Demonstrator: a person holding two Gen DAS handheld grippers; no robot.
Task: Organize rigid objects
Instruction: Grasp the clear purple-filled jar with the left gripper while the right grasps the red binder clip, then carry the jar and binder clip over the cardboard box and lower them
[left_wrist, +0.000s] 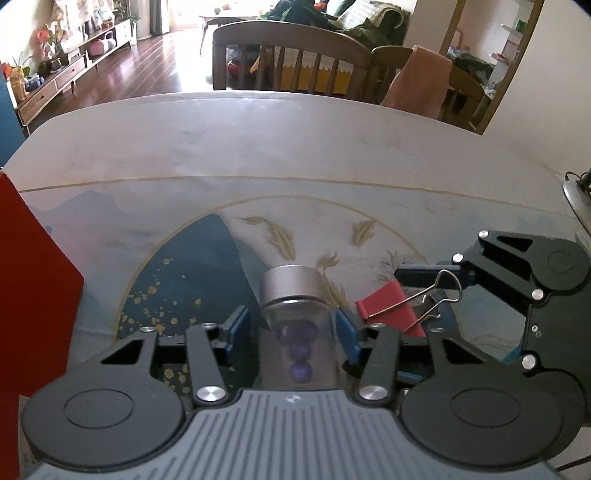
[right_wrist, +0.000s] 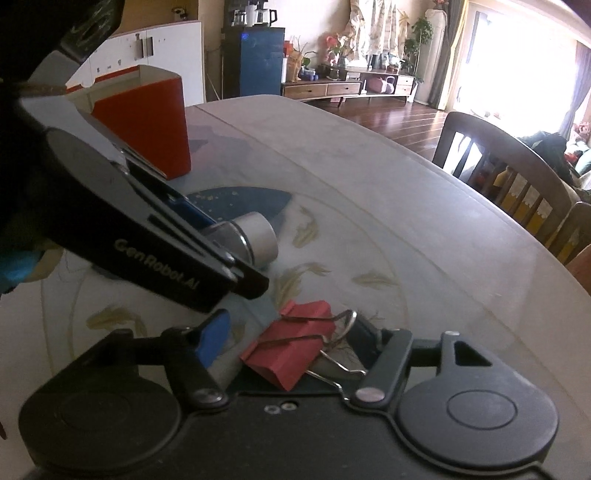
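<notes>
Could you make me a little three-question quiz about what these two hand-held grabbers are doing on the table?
1. True or false: the left gripper has a red binder clip between its fingers.
2. Which thing lies between the fingers of the right gripper? A) glass bottle B) red binder clip C) red box
3. What colour are the beads inside the glass bottle?

Key
1. False: the glass bottle with the silver cap lies there.
2. B: the clip lies on the table between them, beside the bottle.
3. Purple.

The red box stands apart, further back on the table.
</notes>
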